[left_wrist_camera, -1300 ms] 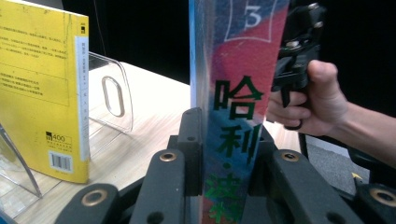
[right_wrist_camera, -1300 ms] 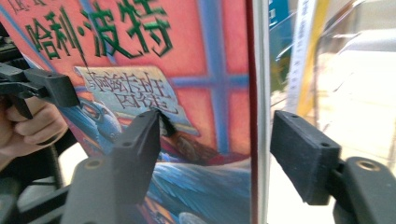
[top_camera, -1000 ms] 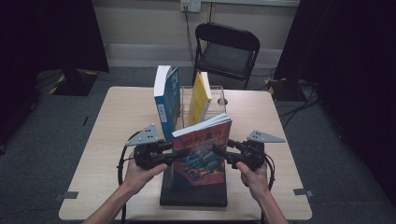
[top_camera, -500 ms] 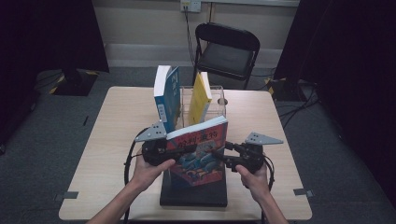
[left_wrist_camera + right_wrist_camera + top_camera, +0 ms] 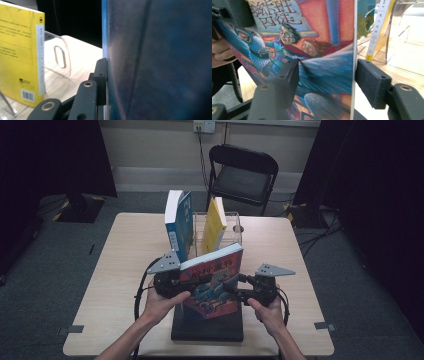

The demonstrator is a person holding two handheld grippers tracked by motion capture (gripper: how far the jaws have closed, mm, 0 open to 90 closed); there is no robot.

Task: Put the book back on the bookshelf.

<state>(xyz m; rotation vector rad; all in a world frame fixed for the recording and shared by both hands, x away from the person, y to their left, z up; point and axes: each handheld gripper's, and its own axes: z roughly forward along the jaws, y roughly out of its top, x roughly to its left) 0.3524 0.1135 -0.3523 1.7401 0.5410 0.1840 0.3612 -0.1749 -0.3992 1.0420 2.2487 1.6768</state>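
Picture book [image 5: 214, 282] stands tilted between your two grippers, lifted above a dark book [image 5: 207, 327] that lies flat at the near edge of the table [image 5: 125, 265].

Your left gripper [image 5: 176, 281] is clamped on the picture book's left edge: in the left gripper view its one visible black jaw lies flat against the book's bluish cover [image 5: 160, 60], and the pages' white edge shows just beside it.

Your right gripper [image 5: 239, 293] has the book's right edge between its jaws. In the right gripper view the near jaw touches the painted cover [image 5: 317, 37], while the far jaw stands just off the back of the book with a thin gap, so this gripper [image 5: 325, 75] is not pressing on it.

Behind the picture book you have a clear plastic rack [image 5: 235, 222] in the middle of the table. A yellow book [image 5: 214, 225] leans upright inside the rack, and a blue book [image 5: 178, 222] stands on end at the rack's left side. Beyond the table's far edge stands a black chair [image 5: 243, 170].
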